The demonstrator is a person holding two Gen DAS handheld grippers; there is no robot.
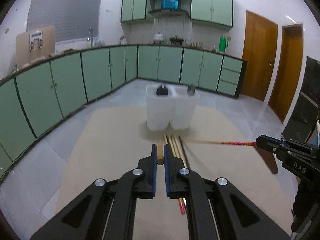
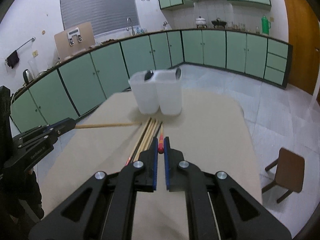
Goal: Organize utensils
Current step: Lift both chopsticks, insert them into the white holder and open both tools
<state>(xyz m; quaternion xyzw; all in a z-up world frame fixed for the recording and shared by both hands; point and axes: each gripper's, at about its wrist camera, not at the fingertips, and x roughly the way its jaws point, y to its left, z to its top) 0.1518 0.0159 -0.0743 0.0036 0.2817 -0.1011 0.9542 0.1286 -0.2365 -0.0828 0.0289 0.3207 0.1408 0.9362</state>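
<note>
A white two-compartment holder (image 1: 170,110) (image 2: 158,94) stands on the beige table, with a dark spoon head (image 1: 162,90) in its left compartment and a grey one (image 1: 191,90) in its right. Several chopsticks (image 1: 176,146) (image 2: 149,136) lie in front of it. My left gripper (image 1: 159,150) is shut on a plain wooden chopstick (image 1: 159,153), which shows in the right wrist view (image 2: 104,125). My right gripper (image 2: 161,143) is shut on a red-patterned chopstick (image 2: 161,145), which shows in the left wrist view (image 1: 230,143).
The beige table (image 1: 112,144) (image 2: 210,132) has rounded far corners. A brown wooden stool (image 2: 286,172) stands on the floor to the right. Green cabinets (image 1: 96,72) line the walls, and wooden doors (image 1: 258,56) are at the right.
</note>
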